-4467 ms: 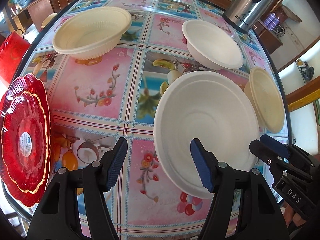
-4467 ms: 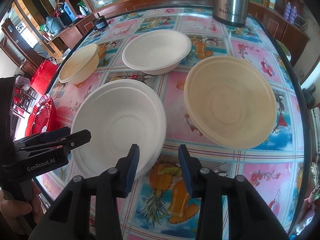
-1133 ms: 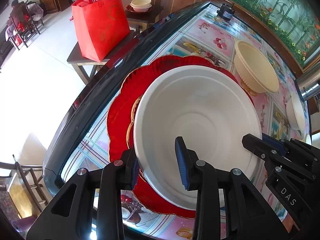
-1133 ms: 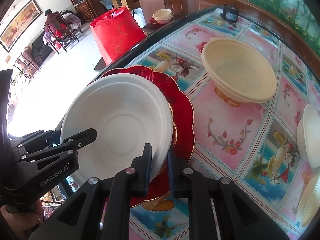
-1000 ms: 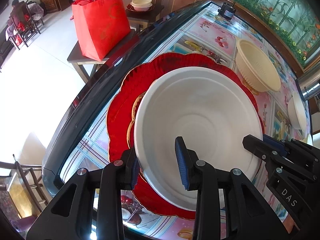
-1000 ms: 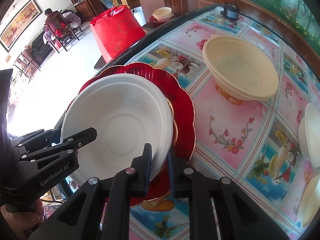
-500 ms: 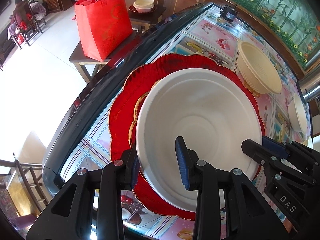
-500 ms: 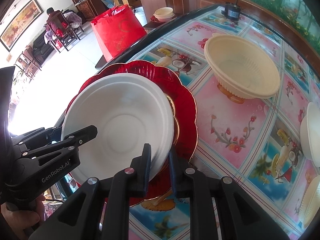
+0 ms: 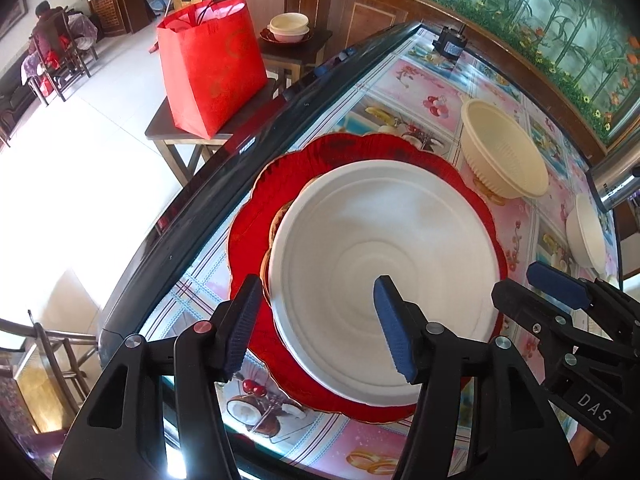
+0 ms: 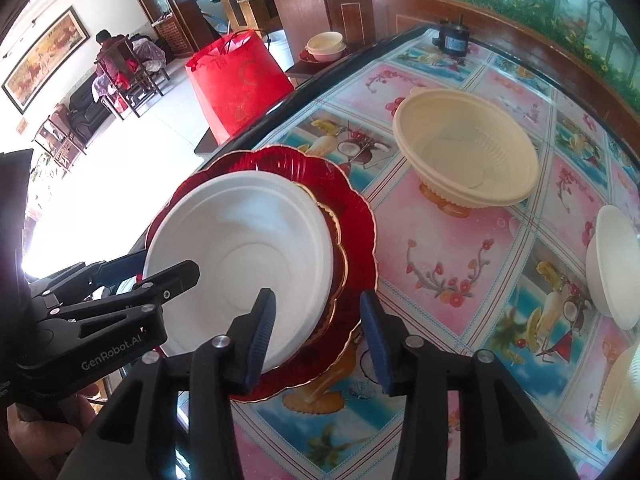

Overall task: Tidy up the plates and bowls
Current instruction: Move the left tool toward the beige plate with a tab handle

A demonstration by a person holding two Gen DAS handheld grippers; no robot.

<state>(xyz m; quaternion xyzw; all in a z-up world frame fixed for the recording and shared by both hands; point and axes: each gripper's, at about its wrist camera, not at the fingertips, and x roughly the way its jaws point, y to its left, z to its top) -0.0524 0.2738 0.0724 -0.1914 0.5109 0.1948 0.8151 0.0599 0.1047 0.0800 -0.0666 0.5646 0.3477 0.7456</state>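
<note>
White plate (image 9: 384, 264) sits on the red plates (image 9: 256, 216) at the desk (image 9: 424, 92) edge; left tongs (image 9: 316, 328) and right tongs (image 10: 316, 332) have just been opening, rim loose between their jaws.

Beyond your table's far-left edge, a red bag (image 9: 212, 68) sits on a dark side table (image 9: 168, 130); bright white floor tiles (image 9: 80, 160), wooden cabinets (image 10: 312, 12) farther back.

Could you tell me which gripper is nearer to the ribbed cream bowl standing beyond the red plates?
Right. The right gripper straddles the white plate's rim on the side facing the cream bowl; the left gripper straddles its opposite rim, with the plate between.
</note>
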